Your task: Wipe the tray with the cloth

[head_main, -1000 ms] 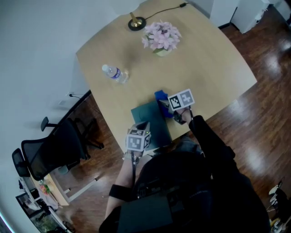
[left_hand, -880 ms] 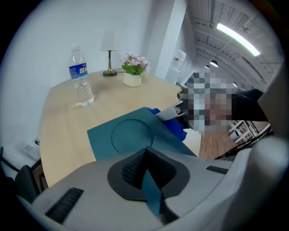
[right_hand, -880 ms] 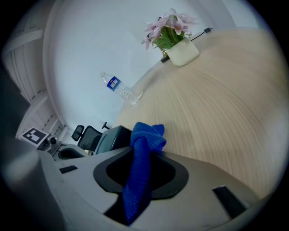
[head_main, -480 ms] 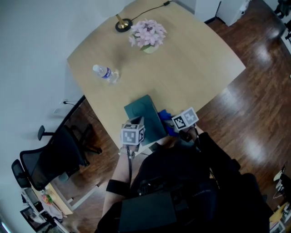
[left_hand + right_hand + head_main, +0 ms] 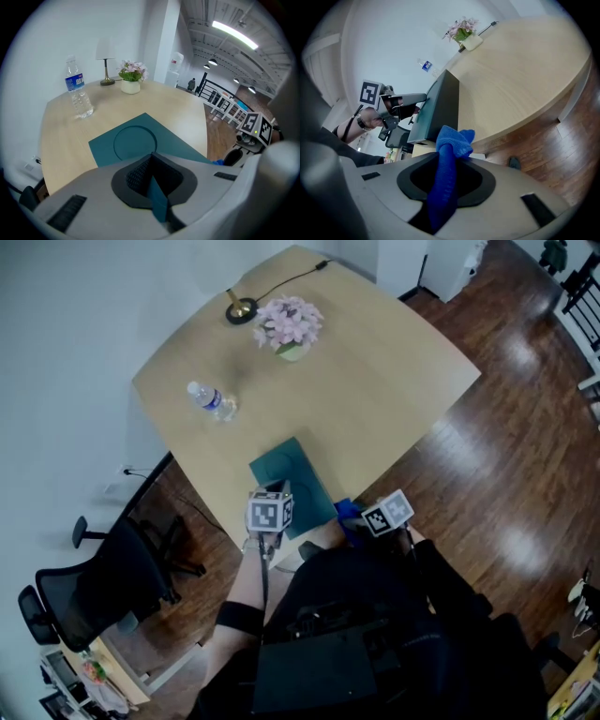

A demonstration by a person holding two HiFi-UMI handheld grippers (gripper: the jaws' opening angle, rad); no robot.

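My left gripper (image 5: 157, 197) was clamped on the near rim of the tray (image 5: 136, 140), which lay at the table's (image 5: 375, 381) near edge. My right gripper (image 5: 445, 183) pinched the cloth (image 5: 452, 140), clear of the table. Risk: a hard wipe might drag the tray off. Tray: teal, flat, one round recess.

The teal flat rectangular tray (image 5: 286, 470) is plain and unpatterned, as is the bright blue bunched fabric cloth (image 5: 449, 150). The pale beige wooden table (image 5: 375, 381) stands on a glossy dark brown plank floor (image 5: 506, 456). The clear plastic bottle (image 5: 78, 93) has a blue label, and the flower bunch (image 5: 289, 320) is pink.
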